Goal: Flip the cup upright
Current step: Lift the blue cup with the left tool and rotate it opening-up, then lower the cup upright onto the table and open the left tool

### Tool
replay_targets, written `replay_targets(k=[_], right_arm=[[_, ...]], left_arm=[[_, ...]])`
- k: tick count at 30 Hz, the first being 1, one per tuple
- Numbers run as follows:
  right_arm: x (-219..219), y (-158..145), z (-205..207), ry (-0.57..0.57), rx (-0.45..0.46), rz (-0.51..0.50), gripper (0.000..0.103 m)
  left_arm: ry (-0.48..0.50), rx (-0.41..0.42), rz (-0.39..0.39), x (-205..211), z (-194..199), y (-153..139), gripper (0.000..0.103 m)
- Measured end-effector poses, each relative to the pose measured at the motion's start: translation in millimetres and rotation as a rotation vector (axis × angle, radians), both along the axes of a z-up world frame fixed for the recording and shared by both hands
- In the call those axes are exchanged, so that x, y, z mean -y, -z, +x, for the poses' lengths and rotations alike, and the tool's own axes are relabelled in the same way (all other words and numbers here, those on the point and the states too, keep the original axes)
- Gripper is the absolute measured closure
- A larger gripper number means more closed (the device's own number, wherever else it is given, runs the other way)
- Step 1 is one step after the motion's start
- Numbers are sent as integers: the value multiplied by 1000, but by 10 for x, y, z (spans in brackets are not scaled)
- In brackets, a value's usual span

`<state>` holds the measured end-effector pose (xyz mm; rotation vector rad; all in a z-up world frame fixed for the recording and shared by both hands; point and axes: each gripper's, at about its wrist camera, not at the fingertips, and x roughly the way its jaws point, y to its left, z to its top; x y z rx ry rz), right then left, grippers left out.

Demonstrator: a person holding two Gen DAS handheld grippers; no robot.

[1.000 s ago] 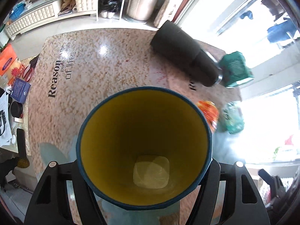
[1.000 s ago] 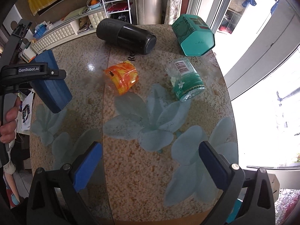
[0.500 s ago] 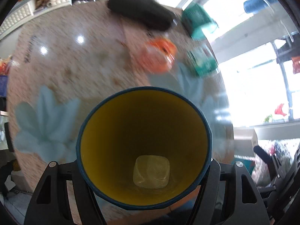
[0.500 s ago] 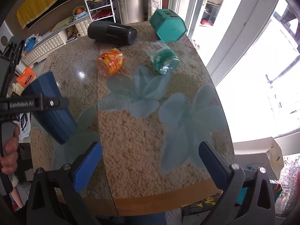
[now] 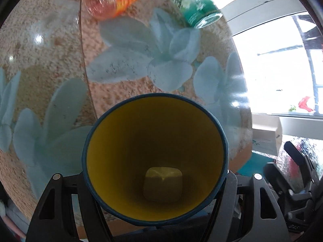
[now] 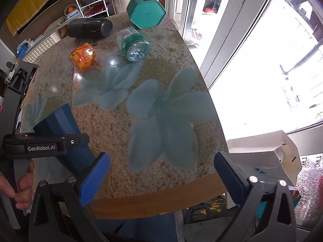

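Observation:
A dark blue cup with a yellow inside [image 5: 155, 157] fills the lower middle of the left wrist view, its mouth facing the camera. My left gripper [image 5: 155, 183] is shut on the cup's sides and holds it above the table. In the right wrist view the same cup [image 6: 64, 133] hangs tilted at the left edge, clamped in the left gripper [image 6: 43, 144], its narrow base pointing down and toward the camera. My right gripper [image 6: 161, 179] is open and empty over the table's near edge.
On the round flower-patterned table [image 6: 153, 121] lie an orange plastic cup [image 6: 82, 56], a clear green-labelled jar [image 6: 134, 45], a black cylinder [image 6: 88, 28] and a teal hexagonal box [image 6: 146, 12]. A white carton [image 6: 262, 151] stands off the table's right side.
The left gripper has swung the cup round and drawn it toward the table's near left edge. The right gripper has pulled back toward the near edge and stays open.

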<state>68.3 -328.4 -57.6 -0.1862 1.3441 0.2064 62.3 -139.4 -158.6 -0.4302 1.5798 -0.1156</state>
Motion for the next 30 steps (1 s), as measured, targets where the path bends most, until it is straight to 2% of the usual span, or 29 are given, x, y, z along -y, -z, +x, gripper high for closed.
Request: replay_targets(k=[11, 17, 24, 27, 30], right_arm=[[239, 184, 209, -36, -48, 45, 0], [337, 254, 282, -51, -66, 58, 0], [435, 258, 295, -44, -75, 79, 0], [467, 233, 287, -39, -75, 85, 0], [463, 226, 268, -32, -75, 89, 0]], left_arm=[[-65, -77, 103, 191, 200, 312, 29], [-68, -65, 178, 366, 313, 348, 29], [-63, -95, 230, 579, 410, 459, 8], [-66, -81, 226, 647, 431, 478, 5], [-93, -81, 204, 541, 400, 391, 4]])
